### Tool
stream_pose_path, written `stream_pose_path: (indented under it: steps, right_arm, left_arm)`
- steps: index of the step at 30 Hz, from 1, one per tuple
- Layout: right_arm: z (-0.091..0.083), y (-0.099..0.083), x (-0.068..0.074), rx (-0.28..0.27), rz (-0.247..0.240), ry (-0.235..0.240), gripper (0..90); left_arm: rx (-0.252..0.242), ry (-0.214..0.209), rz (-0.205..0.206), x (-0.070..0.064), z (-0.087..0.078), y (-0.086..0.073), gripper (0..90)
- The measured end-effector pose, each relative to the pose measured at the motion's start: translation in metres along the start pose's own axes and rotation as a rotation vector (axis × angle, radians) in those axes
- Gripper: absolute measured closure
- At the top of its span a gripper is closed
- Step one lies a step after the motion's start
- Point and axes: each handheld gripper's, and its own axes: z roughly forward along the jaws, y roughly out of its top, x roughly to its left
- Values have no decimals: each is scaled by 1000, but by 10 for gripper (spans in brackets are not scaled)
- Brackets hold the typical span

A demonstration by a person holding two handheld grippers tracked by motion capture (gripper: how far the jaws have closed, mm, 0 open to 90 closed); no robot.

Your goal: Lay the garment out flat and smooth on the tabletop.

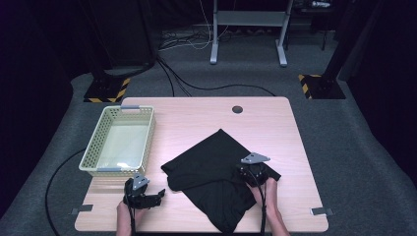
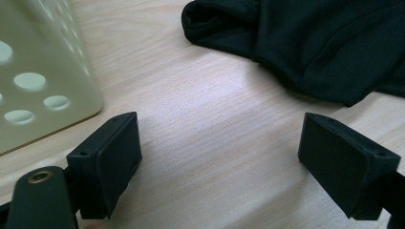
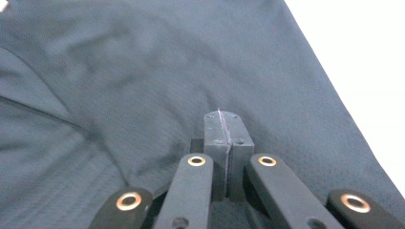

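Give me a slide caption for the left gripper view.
Open left gripper above the wooden table, between perforated pale-green plastic basket and crumpled black cloth garment.

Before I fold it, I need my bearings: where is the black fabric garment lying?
In the high view the black fabric garment lies on the wooden table's near right half, right of the pale perforated plastic basket.

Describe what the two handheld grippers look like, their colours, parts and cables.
Both the left gripper and right gripper are black, each topped by a grey three-cornered plate and trailing a black cable. Their jaws are blocky black pads on linkage arms with brass-coloured rivets.
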Motion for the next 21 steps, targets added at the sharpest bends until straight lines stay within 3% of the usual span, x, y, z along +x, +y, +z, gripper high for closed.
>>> stream_pose_path:
  steps: [2,5,6,8,9,11,21]
  right_arm:
    - [2,3,4,9,23,54,605]
    - [13,5,23,49,-29,62,481]
    - [13,5,23,49,-29,62,481]
    - [21,3,31,78,-54,51,601]
    - [23,2,32,71,-58,29,746]
    - [19,2,28,50,-36,31,859]
    - [-1,3,12,-23,19,13,886]
  left_arm:
    - [0,0,0,0,0,0,140]
    - [0,0,0,0,0,0,140]
    - [0,0,0,0,0,0,141]
    - [-1,0,0,0,0,0,141]
    - [-1,0,0,0,0,0,142]
    - [-1,0,0,0,0,0,142]
    - [-1,2,-3,0,0,0,144]
